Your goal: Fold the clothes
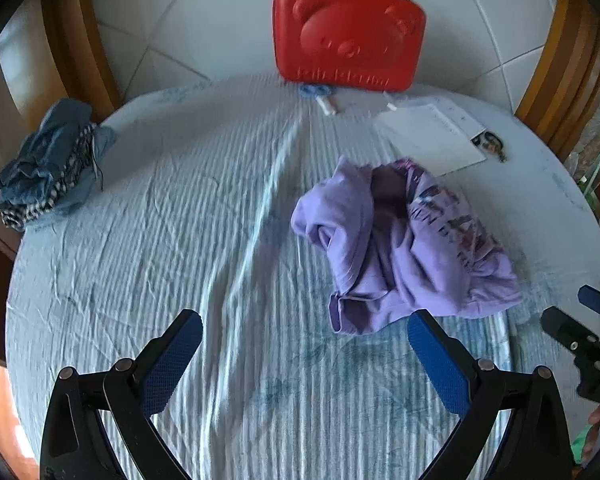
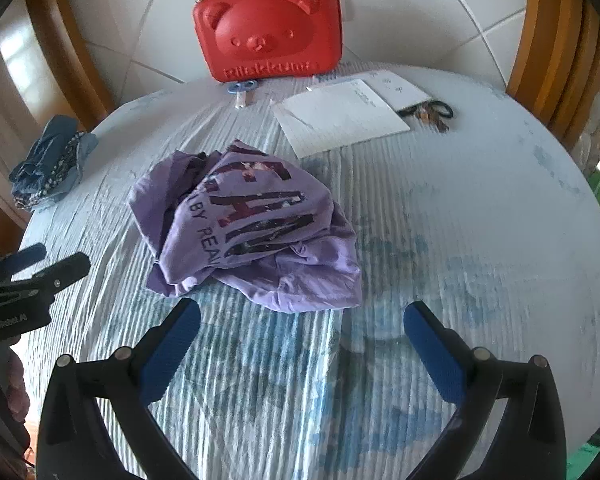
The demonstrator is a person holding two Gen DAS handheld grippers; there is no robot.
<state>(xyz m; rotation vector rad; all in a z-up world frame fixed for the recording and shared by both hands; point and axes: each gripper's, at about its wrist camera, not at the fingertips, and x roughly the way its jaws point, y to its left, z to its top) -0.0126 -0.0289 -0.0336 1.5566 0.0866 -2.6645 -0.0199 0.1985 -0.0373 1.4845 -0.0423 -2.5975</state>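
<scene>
The crumpled purple shirt (image 2: 246,226) lay centre-frame, just ahead of the right hand-held gripper (image 2: 300,332); the left hand-held gripper (image 1: 304,340) saw it right of centre. Both were released.

I read "BY REA" in dark letters on the crumpled purple shirt (image 2: 248,228); bigger print above it unreadable. Raised lettering low on the far red case (image 2: 268,28) too blurred.
</scene>
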